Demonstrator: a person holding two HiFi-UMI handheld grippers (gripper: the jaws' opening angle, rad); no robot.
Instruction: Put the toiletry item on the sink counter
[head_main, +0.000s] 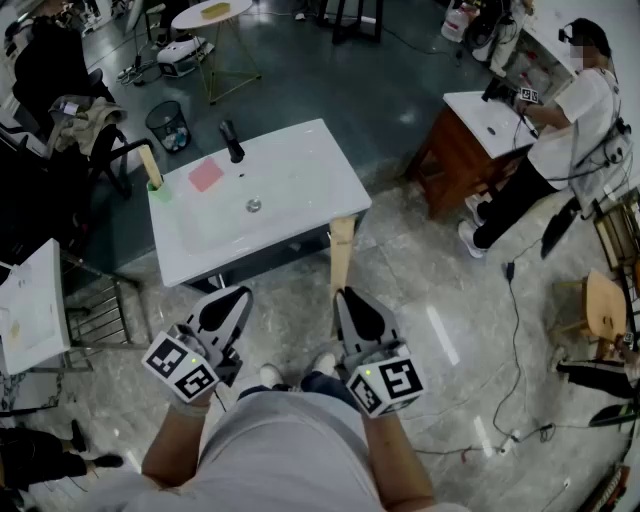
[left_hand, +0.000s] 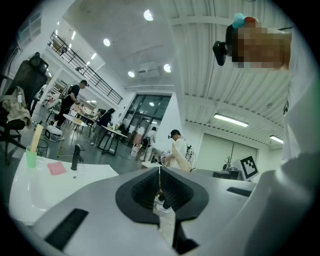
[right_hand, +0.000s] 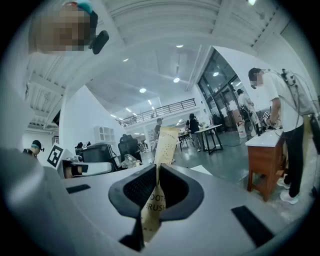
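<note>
My right gripper (right_hand: 156, 169) pinches the toothbrush pack (right_hand: 165, 144) near its lower end, and most of the pack stands out beyond the jaw tips. The left gripper (left_hand: 160, 172) has its jaws pressed together on nothing. The sink counter (head_main: 300, 165) lies well ahead of both. I fear the thin pack may bend or slip on touching down, since I hold only one end.
</note>
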